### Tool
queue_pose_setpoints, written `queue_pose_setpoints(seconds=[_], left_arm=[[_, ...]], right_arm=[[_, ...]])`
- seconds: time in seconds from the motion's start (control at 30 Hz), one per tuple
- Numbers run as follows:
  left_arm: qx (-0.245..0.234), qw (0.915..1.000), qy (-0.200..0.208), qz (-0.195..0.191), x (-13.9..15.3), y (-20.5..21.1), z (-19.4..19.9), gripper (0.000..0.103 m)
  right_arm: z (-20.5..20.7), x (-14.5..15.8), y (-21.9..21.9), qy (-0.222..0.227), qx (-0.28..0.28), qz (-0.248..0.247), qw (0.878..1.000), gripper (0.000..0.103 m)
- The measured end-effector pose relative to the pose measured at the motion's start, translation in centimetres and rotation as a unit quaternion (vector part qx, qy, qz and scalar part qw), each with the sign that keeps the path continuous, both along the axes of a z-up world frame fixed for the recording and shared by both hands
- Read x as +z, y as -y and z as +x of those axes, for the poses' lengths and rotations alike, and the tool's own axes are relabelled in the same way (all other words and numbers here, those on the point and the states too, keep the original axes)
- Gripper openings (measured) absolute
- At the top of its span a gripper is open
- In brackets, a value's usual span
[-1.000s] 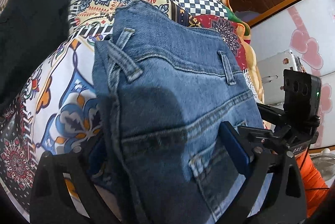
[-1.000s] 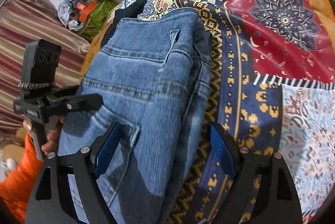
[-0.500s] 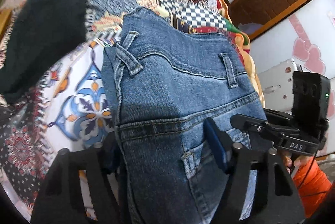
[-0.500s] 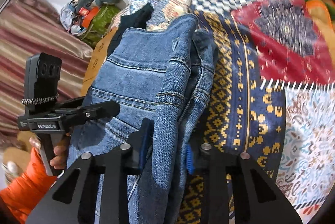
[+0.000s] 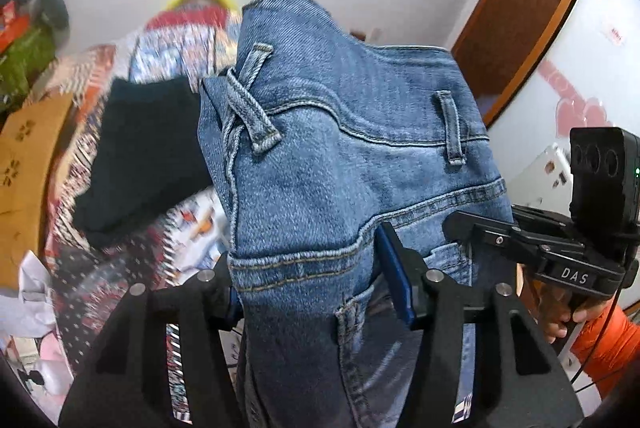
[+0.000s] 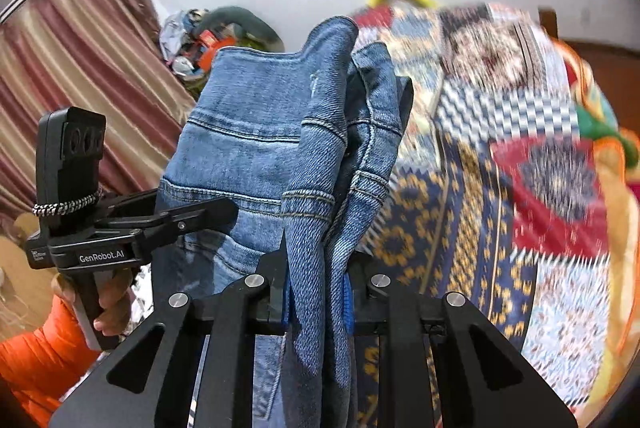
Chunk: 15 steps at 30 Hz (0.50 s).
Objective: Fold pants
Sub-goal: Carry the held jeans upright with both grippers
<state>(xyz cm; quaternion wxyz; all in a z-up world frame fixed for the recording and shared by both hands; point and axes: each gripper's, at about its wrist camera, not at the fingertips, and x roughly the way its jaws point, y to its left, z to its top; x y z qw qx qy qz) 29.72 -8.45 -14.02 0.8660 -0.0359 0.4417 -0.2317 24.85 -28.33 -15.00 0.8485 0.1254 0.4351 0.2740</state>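
Folded blue jeans (image 5: 340,168) are held up off the patterned bedspread (image 5: 132,260), waistband end upward. My left gripper (image 5: 316,292) is shut on one side edge of the jeans below the belt loops. My right gripper (image 6: 316,304) is shut on the other bunched edge of the jeans (image 6: 260,140). Each gripper shows in the other's view: the right gripper (image 5: 560,248) at the right, the left gripper (image 6: 132,224) at the left.
A dark folded garment (image 5: 140,148) lies on the bedspread behind the jeans. A colourful patchwork bedspread (image 6: 500,208) fills the right. A striped curtain (image 6: 80,76) and a pile of clutter (image 6: 208,36) stand at the left. A wooden door frame (image 5: 532,20) is at the right.
Both grippers have closed on the jeans' edges and lifted them off the bedspread; the views have tilted up toward the wall.
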Motion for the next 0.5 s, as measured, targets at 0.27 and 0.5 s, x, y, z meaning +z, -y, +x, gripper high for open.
queue_pose_setpoints(seconds=[0.27, 0.5], left_arm=[[0.054, 0.9955, 0.074, -0.025, 4.5, -4.4, 1.2, 0.056], [0.106, 0.9890, 0.097, -0.036, 4.9, -9.8, 4.6, 0.056]], right_arm=[[2.3, 3.8, -3.7, 0.062, 0.024, 0.006, 0.998, 0.016], [7.0, 4.5, -8.7, 0.079, 0.050, 0.005, 0.996, 0.016]])
